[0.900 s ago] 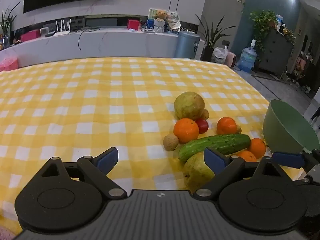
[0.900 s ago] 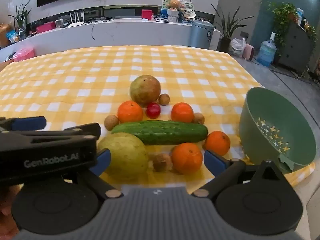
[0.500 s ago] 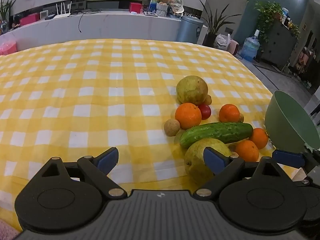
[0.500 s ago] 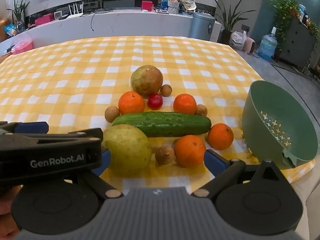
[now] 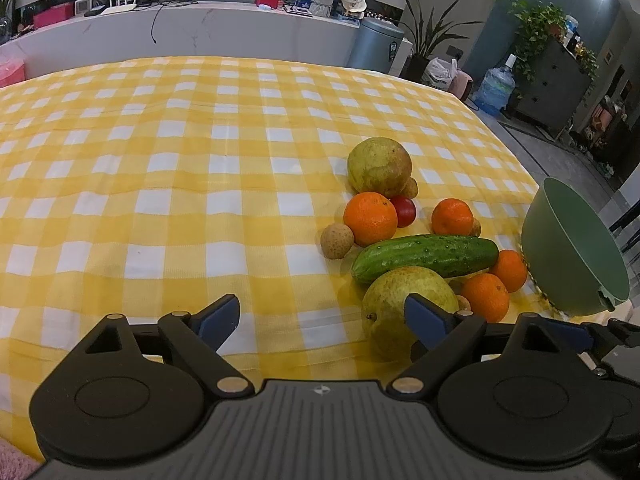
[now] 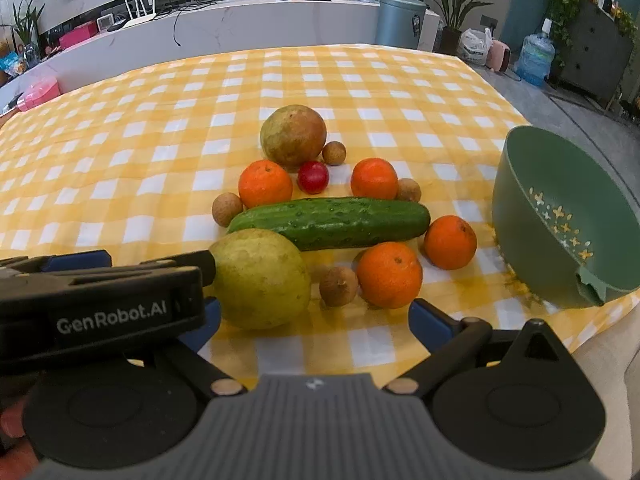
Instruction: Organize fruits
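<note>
A cluster of fruit lies on the yellow checked tablecloth (image 6: pixel 160 152): a cucumber (image 6: pixel 332 222), two pears (image 6: pixel 262 278) (image 6: pixel 293 135), several oranges (image 6: pixel 389 275), a small red fruit (image 6: pixel 313 177) and brown longans (image 6: pixel 338 286). A green colander bowl (image 6: pixel 560 216) rests tilted at the table's right edge. My right gripper (image 6: pixel 316 320) is open, just short of the near pear and longan, nothing between its fingers. My left gripper (image 5: pixel 322 316) is open over bare cloth, left of the near pear (image 5: pixel 404 304); its body (image 6: pixel 100 304) shows in the right wrist view.
The table's near right edge runs just past the bowl (image 5: pixel 572 252). Beyond the table stand a white counter (image 5: pixel 200 28), a grey bin (image 5: pixel 376 44), plants and a water bottle (image 5: pixel 494 88). A person's fingers show at the lower left of the right wrist view.
Both grippers have tipped further down and risen a little, so the fruit sits higher in each view. Nothing on the table has moved; both stay open.
</note>
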`<state>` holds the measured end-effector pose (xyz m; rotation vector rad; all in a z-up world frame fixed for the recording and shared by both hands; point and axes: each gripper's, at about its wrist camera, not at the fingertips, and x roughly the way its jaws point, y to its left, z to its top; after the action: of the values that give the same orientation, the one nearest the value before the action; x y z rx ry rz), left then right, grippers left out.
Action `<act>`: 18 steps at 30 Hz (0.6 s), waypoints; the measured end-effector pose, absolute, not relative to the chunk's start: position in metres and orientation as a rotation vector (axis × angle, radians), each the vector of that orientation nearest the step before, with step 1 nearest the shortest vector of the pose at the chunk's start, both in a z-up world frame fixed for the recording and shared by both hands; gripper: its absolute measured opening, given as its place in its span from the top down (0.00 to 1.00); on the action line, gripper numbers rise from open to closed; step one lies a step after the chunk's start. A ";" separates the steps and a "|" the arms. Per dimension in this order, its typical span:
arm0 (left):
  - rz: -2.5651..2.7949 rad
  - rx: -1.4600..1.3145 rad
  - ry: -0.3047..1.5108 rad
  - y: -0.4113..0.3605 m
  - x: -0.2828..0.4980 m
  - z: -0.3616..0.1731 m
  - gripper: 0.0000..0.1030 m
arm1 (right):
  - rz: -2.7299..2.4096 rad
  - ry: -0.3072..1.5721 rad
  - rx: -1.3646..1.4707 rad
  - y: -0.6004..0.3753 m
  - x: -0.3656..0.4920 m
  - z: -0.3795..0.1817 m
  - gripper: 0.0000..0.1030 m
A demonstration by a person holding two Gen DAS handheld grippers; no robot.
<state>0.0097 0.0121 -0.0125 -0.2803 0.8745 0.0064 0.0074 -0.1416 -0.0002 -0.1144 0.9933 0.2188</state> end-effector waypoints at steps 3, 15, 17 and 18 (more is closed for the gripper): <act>0.005 -0.282 0.875 0.012 0.010 -0.013 0.00 | 0.222 0.983 -0.119 -0.141 0.007 0.001 0.06; 0.005 -0.257 0.863 0.009 0.008 -0.011 0.00 | 0.221 0.972 -0.149 -0.141 0.007 0.001 0.06; 0.003 -0.252 0.860 0.009 0.008 -0.011 0.00 | 0.222 0.970 -0.155 -0.140 0.007 0.001 0.06; 0.003 -0.248 0.859 0.009 0.008 -0.011 0.00 | 0.222 0.971 -0.157 -0.140 0.007 0.000 0.06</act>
<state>0.0080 0.0085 -0.0109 -0.2480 0.8588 0.0027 0.0068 -0.1404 0.0003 -0.1571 0.9706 0.2223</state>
